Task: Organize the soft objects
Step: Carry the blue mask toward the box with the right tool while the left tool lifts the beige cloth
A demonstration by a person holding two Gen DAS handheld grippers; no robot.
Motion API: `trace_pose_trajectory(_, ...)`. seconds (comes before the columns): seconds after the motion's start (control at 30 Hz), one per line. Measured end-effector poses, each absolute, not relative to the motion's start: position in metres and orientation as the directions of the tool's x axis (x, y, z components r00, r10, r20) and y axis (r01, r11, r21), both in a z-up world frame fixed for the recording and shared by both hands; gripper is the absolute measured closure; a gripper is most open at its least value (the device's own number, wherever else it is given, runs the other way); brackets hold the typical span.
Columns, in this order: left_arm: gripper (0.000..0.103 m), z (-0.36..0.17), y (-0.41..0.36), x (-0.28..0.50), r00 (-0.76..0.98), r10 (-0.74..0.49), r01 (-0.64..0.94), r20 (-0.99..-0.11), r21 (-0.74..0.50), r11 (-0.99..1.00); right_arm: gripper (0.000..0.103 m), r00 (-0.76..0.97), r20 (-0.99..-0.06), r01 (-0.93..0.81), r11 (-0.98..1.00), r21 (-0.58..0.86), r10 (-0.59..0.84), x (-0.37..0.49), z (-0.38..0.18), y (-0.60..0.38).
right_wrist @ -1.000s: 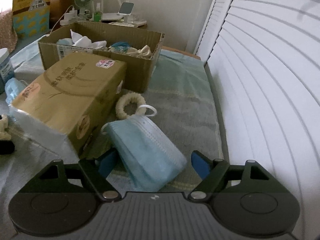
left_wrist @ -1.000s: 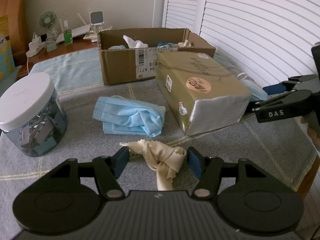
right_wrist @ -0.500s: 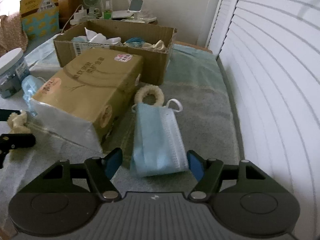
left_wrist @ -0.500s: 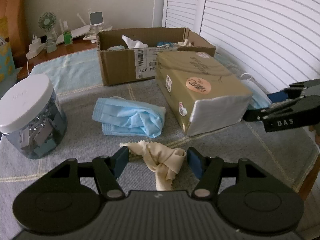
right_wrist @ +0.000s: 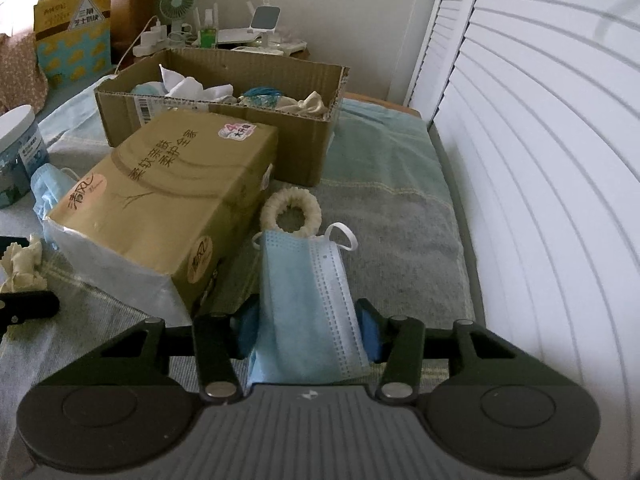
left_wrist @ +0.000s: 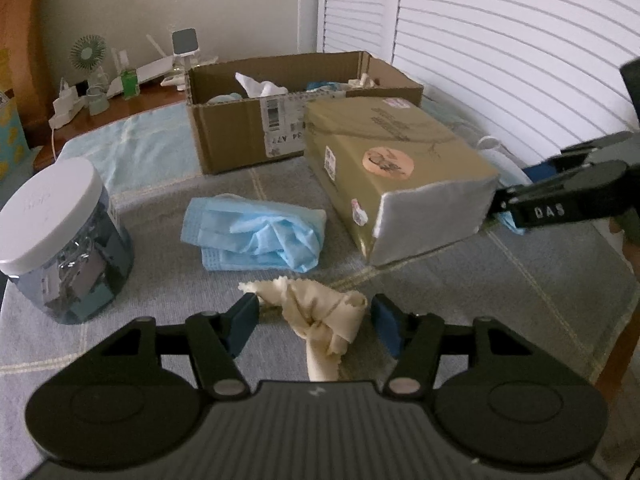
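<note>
A crumpled cream cloth (left_wrist: 320, 314) lies on the grey table cover between the fingers of my left gripper (left_wrist: 314, 320). Its jaws are closing slightly and the pads stand clear of the cloth's bulk. My right gripper (right_wrist: 306, 328) is closing on a flat blue face mask (right_wrist: 300, 280), with both blue pads against the mask's long edges. A cream scrunchie (right_wrist: 291, 212) lies just beyond that mask. The open cardboard box (right_wrist: 224, 76) at the back holds several soft items. A second crumpled blue mask (left_wrist: 256, 232) lies ahead of the left gripper.
A large tan tissue pack (left_wrist: 392, 168) lies between the two grippers, in front of the box. A white-lidded jar (left_wrist: 60, 232) stands at the left. White louvred shutters run along the right side, close to the table edge (right_wrist: 460, 208). A fan and small gadgets sit on the far shelf.
The right jaws have narrowed onto the blue mask, which now lies straight between the pads instead of slanting. The left gripper and the cream cloth look unchanged.
</note>
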State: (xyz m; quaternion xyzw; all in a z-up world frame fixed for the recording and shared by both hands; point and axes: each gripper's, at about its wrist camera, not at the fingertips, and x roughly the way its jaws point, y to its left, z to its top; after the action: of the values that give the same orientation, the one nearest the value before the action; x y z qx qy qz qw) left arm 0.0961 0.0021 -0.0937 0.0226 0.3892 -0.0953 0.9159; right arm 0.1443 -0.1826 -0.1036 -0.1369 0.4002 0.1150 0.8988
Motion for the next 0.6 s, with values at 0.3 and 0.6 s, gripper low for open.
trace_pose_trajectory(0.3, 0.069, -0.0903, 0.0044, 0.0933, 0.669, -0.196, 0.216, -0.717, -0.064, 0.974, 0.046, 0.664, -0.742, -0.314, 0.934, -0.168, 0.09, 0.1507, -0.1053, -0.1796)
trace_pose_trajectory(0.6, 0.07, -0.0865, 0.0109, 0.0928, 0.658, -0.23, 0.242, -0.717, -0.088, 0.966, 0.053, 0.653, -0.752, -0.324, 0.93, -0.175, 0.086, 0.1441, -0.1009, -0.1747)
